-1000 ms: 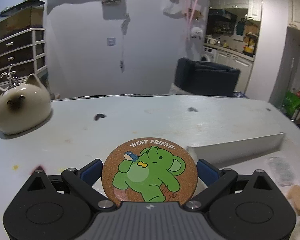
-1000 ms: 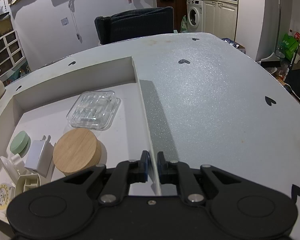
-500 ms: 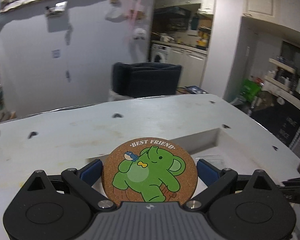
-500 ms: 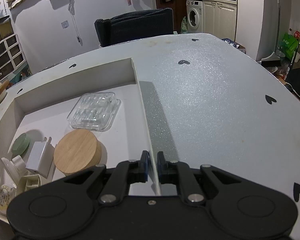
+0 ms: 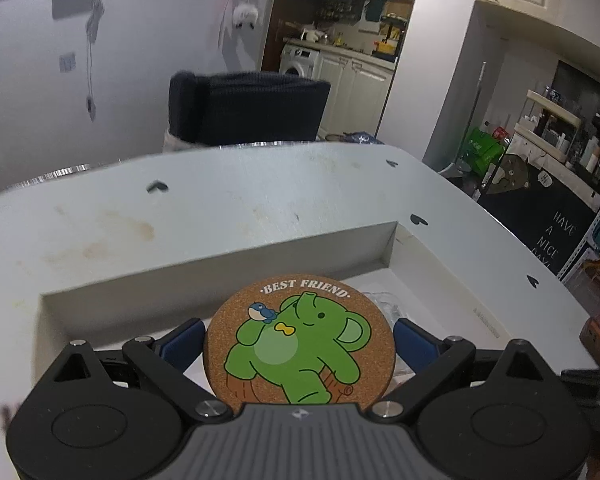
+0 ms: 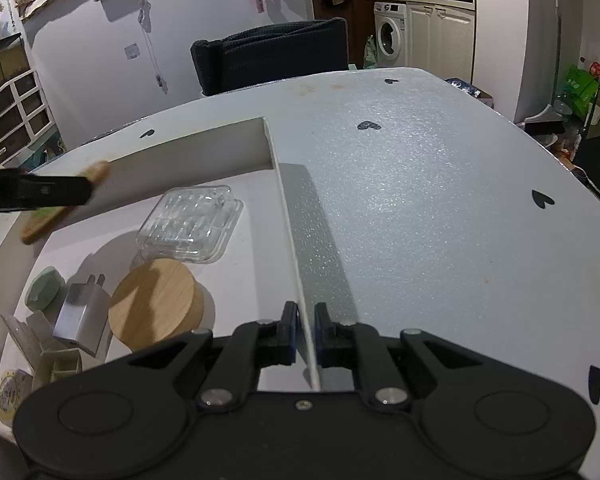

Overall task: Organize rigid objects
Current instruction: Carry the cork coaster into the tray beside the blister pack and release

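My left gripper (image 5: 299,340) is shut on a round cork coaster (image 5: 300,340) printed with a green elephant and holds it above the left part of a white cardboard box (image 5: 220,268). In the right wrist view the coaster (image 6: 44,224) and the left gripper's finger (image 6: 40,192) hang over the box's left end. My right gripper (image 6: 305,332) is shut on the box's right wall (image 6: 288,216). Inside the box lie a clear plastic case (image 6: 190,222), a round wooden lid (image 6: 156,304), a white charger plug (image 6: 82,316) and a green disc (image 6: 44,292).
The box sits on a white table (image 6: 440,200) with small black heart marks. A dark chair (image 6: 272,54) stands behind the far table edge. More small white items (image 6: 48,356) and a yellow-rimmed disc (image 6: 10,392) lie at the box's near left corner.
My left gripper has swung right with the coaster, from over the bare table to above the box, and now shows in the right wrist view. My right gripper has stayed on the wall.
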The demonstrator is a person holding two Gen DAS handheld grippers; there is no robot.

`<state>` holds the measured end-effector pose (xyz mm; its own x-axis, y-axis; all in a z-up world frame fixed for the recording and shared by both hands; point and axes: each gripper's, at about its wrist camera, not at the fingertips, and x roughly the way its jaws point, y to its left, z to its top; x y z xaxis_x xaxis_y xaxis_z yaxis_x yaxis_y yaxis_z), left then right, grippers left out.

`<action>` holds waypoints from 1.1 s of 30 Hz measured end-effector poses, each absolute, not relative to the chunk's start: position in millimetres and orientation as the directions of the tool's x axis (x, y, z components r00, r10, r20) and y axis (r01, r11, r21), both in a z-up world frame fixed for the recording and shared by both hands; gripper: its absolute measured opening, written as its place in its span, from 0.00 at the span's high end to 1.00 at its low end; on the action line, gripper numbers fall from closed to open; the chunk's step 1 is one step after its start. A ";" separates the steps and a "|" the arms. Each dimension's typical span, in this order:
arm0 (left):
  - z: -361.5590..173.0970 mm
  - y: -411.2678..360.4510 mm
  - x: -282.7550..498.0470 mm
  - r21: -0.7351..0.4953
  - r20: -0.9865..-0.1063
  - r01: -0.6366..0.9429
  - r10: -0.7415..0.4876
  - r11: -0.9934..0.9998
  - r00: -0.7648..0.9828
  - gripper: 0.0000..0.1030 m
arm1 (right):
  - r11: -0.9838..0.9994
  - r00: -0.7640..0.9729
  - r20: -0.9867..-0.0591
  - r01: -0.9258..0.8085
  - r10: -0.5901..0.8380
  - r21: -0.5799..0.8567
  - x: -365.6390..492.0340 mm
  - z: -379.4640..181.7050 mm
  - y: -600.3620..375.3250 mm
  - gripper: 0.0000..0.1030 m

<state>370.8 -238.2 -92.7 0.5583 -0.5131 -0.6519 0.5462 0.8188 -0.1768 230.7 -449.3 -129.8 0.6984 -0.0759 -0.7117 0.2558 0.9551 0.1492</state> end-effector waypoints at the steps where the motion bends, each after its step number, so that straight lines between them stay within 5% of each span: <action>1: -95.3 -239.8 372.6 -0.182 -0.657 0.542 -0.511 0.820 0.554 0.04 | 0.955 0.700 -0.711 0.255 -0.074 0.151 229.9 -130.1 -449.6 0.90; 33: -109.9 -235.5 387.6 -0.171 -0.750 0.482 -0.431 0.859 0.502 0.00 | 0.955 0.706 -0.706 0.242 -0.051 0.173 229.3 -130.1 -454.6 0.89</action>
